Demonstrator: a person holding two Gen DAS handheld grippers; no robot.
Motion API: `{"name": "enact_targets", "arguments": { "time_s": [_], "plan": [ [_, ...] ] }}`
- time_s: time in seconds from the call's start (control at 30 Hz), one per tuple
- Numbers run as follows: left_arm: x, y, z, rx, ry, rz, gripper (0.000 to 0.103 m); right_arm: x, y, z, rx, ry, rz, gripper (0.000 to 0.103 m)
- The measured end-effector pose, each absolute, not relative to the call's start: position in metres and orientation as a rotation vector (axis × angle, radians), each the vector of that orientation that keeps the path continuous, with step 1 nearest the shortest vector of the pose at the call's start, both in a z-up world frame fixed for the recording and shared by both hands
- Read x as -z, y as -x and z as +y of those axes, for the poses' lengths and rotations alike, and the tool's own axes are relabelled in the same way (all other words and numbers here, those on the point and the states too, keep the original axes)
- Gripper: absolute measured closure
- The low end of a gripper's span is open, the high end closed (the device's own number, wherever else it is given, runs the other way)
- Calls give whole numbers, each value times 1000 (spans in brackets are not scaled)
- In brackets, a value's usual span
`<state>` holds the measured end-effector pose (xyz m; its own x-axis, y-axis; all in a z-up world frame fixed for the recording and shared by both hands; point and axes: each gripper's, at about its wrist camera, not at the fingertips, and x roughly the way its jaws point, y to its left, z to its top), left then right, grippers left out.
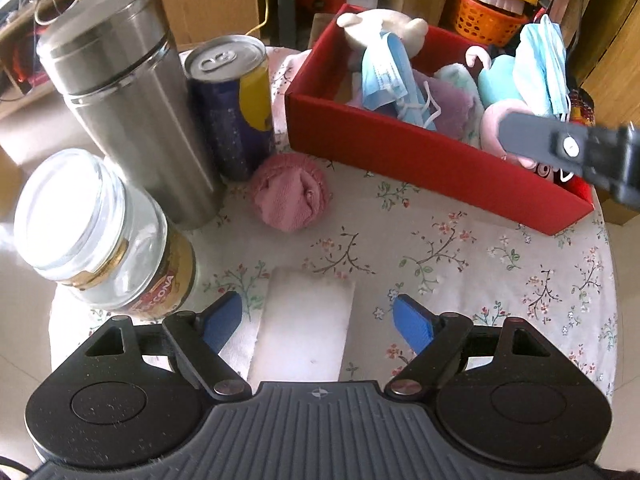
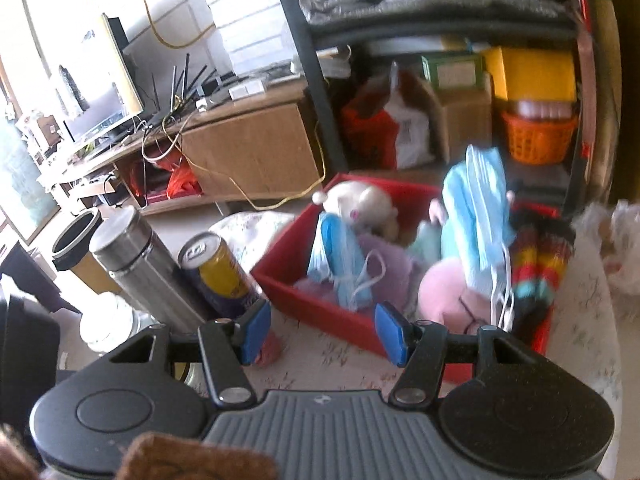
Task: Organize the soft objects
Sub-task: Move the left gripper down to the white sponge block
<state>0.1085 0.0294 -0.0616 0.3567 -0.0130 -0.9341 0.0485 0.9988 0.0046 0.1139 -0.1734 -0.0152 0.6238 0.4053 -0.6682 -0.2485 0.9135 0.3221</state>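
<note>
Left wrist view first: the left gripper [image 1: 318, 320] points down at the flowery tablecloth [image 1: 460, 264] with its blue pads spread wide and nothing clamped. A white folded cloth [image 1: 304, 324] lies flat right between the two fingers, not touching either pad as far as I can see. A bit further out there's a pink balled-up cloth [image 1: 291, 192] sitting on the table just beside the blue and yellow can [image 1: 232, 108], well clear of the tongs. Steel flask [image 1: 128, 96] and glass jar [image 1: 100, 232] stand off to the left. The red box [image 1: 400, 152] at the back right is already stuffed with soft stuff, including blue face masks [image 1: 384, 76] and plush toys. The dark finger of the other gripper pokes in from the right edge over the box.

Right wrist view, kinda blurry: the right gripper [image 2: 318, 332] hangs in front of the red box [image 2: 320, 304], jaws partly apart with nothing between them. One face mask [image 2: 478, 216] stands up high in the box, beyond the tips. The pink cloth [image 2: 270, 350] peeks out just behind the left pad.
</note>
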Motion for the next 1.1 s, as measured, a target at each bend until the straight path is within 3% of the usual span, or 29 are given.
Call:
{"name": "enact_targets", "arguments": {
  "time_s": [1.1],
  "plan": [
    [113,-106,26,22,-144,1327,25,40,-98,-164,-413,-208,946,74]
  ]
}}
